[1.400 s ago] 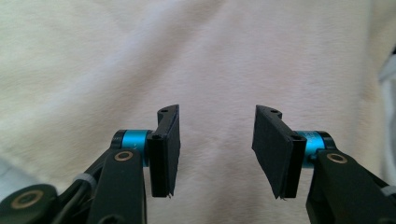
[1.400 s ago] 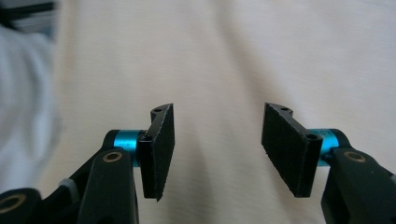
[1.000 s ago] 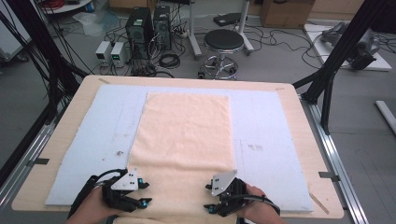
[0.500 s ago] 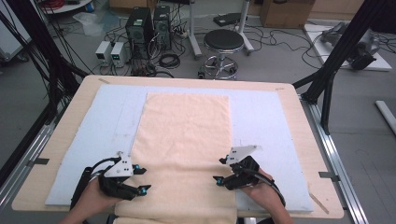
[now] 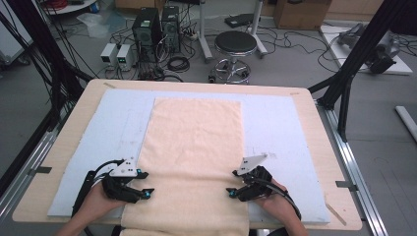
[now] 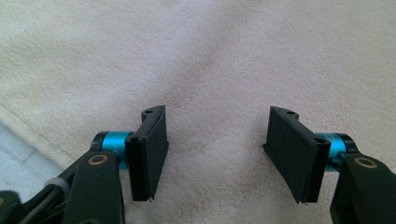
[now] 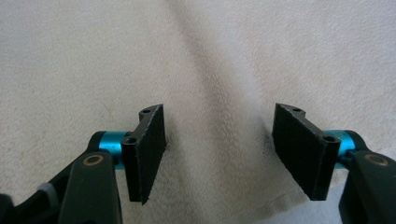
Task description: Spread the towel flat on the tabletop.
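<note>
- Right now the cream towel [image 5: 194, 162] lies flat down the middle of the pale blue mat [image 5: 275, 128], its far edge short of the mat's far edge and its near end hanging over the near edge of the wooden table [image 5: 314, 113].
- Left gripper [image 5: 142, 192] sits at the towel's left edge near the near end, held in the person's left hand [image 5: 96, 199], tips pointing in toward the cloth.
- Its jaws stand apart, and they have just been opening; in the left gripper view the left gripper [image 6: 217, 149] shows bare towel [image 6: 210, 70] between the two black pads, nothing pinched.
- A strip of the blue mat [image 6: 18, 154] peeks in at the near left of that view, so the tips sit just inside the towel's edge.
- Over on the other side, the right gripper [image 5: 235, 191] is at the towel's right edge, roughly level with the left one, in the right hand [image 5: 278, 204], tips pointing in as well.
- Its jaws are spread too, after opening further moments ago; in the right gripper view the right gripper [image 7: 219, 149] has the towel [image 7: 210, 60] beneath the gap, with a soft crease running away from between the pads.
- No fold of cloth is caught in either pair.
- Beyond the far side of the table, a round stool [image 5: 236, 44] and computer towers [image 5: 157, 27] stand on the floor among cables.
</note>
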`<state>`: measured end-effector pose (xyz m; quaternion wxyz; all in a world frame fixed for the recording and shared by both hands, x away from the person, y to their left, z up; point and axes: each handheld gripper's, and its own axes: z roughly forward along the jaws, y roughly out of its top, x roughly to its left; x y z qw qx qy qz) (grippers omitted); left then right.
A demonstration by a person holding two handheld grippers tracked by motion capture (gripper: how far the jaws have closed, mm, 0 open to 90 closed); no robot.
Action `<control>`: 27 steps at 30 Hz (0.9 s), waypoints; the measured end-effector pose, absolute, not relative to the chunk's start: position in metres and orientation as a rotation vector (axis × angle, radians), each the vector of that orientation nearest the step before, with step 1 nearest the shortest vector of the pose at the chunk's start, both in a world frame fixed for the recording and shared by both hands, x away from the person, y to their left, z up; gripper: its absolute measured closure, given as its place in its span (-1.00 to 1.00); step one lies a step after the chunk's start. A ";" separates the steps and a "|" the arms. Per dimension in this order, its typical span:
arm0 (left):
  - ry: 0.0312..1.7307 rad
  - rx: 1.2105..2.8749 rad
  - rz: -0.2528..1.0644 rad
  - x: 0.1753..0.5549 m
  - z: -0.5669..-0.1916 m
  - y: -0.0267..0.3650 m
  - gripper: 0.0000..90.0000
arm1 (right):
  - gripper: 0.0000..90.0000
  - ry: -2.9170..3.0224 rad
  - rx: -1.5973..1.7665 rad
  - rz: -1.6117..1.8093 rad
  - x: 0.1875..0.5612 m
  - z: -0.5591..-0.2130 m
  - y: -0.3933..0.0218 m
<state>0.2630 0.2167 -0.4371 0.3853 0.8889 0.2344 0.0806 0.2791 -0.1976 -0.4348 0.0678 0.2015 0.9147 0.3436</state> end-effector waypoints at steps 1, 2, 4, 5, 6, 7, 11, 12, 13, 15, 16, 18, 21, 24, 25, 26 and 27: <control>0.600 2.263 0.206 0.263 -0.437 0.217 -0.14 | -0.25 2.755 0.594 1.031 0.279 -0.434 -0.198; 0.601 2.268 0.195 0.264 -0.436 0.218 -0.14 | -0.26 2.751 0.585 1.037 0.279 -0.434 -0.198; 0.608 2.256 0.188 0.265 -0.436 0.219 -0.14 | -0.29 2.734 0.601 1.053 0.279 -0.432 -0.200; 0.616 2.251 0.187 0.266 -0.436 0.220 -0.14 | -0.31 2.723 0.614 1.062 0.279 -0.431 -0.201; 0.621 2.247 0.192 0.267 -0.435 0.221 -0.14 | -0.33 2.713 0.628 1.065 0.280 -0.430 -0.202; 0.626 2.247 0.198 0.268 -0.434 0.222 -0.16 | -0.36 2.703 0.647 1.065 0.281 -0.428 -0.204; 0.642 2.212 0.214 0.272 -0.430 0.226 -0.19 | -0.45 2.657 0.703 1.103 0.287 -0.422 -0.210; 0.649 2.205 0.220 0.273 -0.429 0.226 -0.20 | -0.47 2.650 0.711 1.105 0.288 -0.421 -0.211; 0.659 2.196 0.226 0.275 -0.428 0.226 -0.22 | -0.47 2.645 0.717 1.106 0.290 -0.420 -0.212; 0.671 2.177 0.224 0.277 -0.427 0.226 -0.26 | -0.47 2.629 0.721 1.115 0.291 -0.419 -0.213; 0.674 2.168 0.225 0.279 -0.426 0.226 -0.28 | -0.49 2.621 0.737 1.117 0.292 -0.418 -0.214; 0.686 2.156 0.233 0.282 -0.424 0.226 -0.33 | -0.52 2.611 0.751 1.103 0.295 -0.417 -0.214; 0.712 2.142 0.253 0.287 -0.422 0.226 -0.42 | -0.57 2.598 0.760 1.097 0.299 -0.414 -0.215; 0.741 2.120 0.267 0.291 -0.420 0.228 -0.51 | -0.59 2.571 0.784 1.127 0.305 -0.410 -0.217; 0.745 2.111 0.268 0.292 -0.419 0.229 -0.53 | -0.60 2.566 0.780 1.127 0.307 -0.409 -0.217; 0.750 2.101 0.270 0.293 -0.419 0.230 -0.57 | -0.62 2.555 0.790 1.123 0.309 -0.407 -0.218; 0.760 2.092 0.273 0.294 -0.418 0.231 -0.59 | -0.64 2.551 0.798 1.123 0.310 -0.406 -0.218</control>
